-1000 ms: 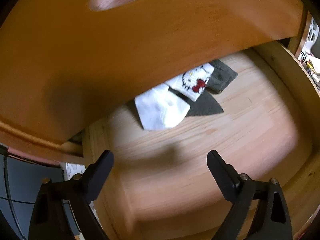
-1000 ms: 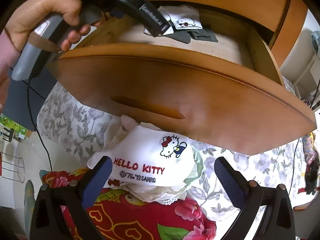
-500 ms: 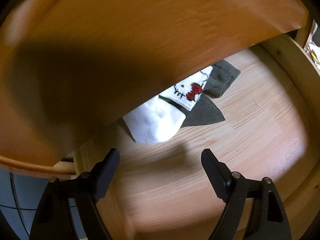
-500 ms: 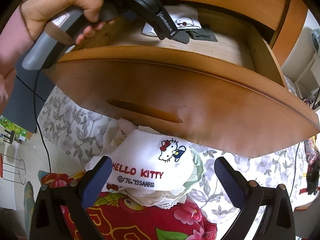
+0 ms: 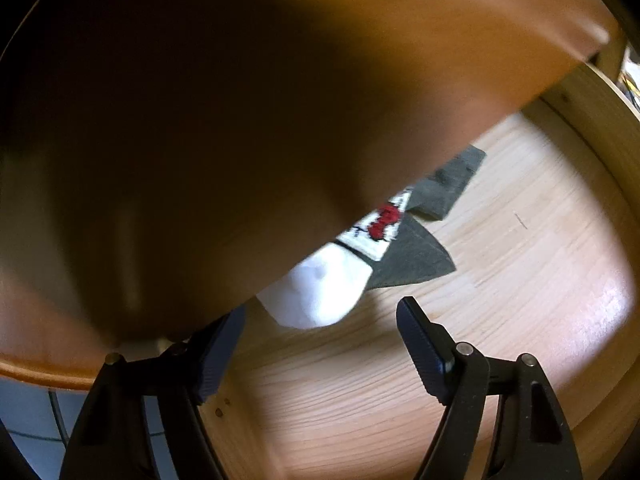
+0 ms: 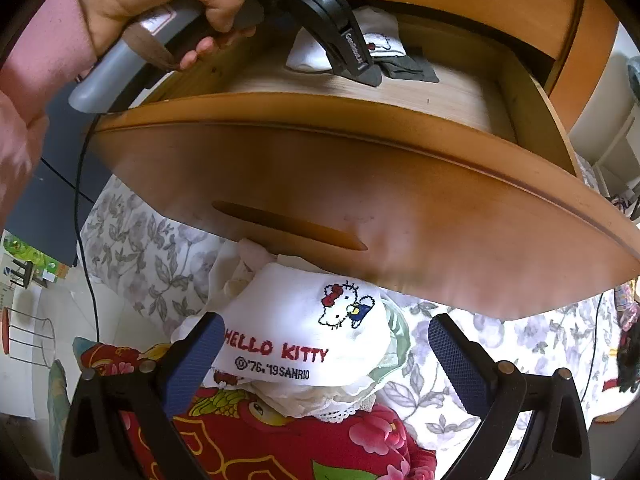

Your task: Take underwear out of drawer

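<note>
A: Left gripper [image 5: 320, 336]?
B: Jaws closing, nothing between them yet. It hovers inside the pale wood drawer [image 5: 500, 280], just short of the soft white underwear [image 5: 320, 292] with a red stitched motif, lying near the drawer's back edge on flat grey cloth [image 5: 412, 256].
A: Right gripper [image 6: 324, 356]?
B: Wide apart, empty, above white printed underwear [image 6: 304, 332] on floral bedding [image 6: 160, 256].

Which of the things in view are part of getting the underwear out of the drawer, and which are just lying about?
Part of the job:
- open drawer
- white garment and grey garment inside it
- left gripper, closing, nothing between its fingers
- Hello Kitty garment already out, under the open right gripper

Lying about:
- floral bedding
- red patterned cloth
- wire stand
</note>
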The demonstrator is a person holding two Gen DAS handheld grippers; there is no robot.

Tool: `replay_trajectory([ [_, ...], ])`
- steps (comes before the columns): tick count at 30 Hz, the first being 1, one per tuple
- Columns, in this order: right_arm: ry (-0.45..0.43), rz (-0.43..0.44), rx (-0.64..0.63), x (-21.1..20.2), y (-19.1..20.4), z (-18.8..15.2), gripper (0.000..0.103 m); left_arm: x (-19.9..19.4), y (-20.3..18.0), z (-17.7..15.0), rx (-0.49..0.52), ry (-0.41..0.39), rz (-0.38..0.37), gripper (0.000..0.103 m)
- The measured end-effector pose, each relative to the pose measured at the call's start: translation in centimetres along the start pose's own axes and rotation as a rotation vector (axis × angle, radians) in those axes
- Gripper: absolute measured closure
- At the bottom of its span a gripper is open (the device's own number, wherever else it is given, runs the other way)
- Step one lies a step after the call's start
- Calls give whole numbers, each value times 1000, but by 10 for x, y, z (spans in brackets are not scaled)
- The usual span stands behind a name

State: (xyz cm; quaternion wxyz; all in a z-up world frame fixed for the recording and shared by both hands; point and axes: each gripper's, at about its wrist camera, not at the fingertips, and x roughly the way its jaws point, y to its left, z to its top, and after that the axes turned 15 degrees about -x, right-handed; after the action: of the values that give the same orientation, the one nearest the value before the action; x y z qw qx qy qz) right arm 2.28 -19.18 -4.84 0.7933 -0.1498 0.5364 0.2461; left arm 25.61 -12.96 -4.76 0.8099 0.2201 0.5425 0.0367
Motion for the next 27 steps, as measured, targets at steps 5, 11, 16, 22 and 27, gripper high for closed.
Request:
replay_trajectory([
  [5,0,7,-1,2,0,1,0,-8,-2,-1,14,-10,19,35],
  [11,-4,14,-5,2,1,1,0,-15,-10,-6,35,-17,33,49],
  [16,-2,14,-1,3,0,1,0,-18,-12,-4,48,-26,40,58],
  [22,-3,15,1,2,-1,1,0,-24,-15,-6,47,-25,21,84],
  [27,0,13,1,1,-2,1,0,-22,-10,-8,46,-27,-2,97],
])
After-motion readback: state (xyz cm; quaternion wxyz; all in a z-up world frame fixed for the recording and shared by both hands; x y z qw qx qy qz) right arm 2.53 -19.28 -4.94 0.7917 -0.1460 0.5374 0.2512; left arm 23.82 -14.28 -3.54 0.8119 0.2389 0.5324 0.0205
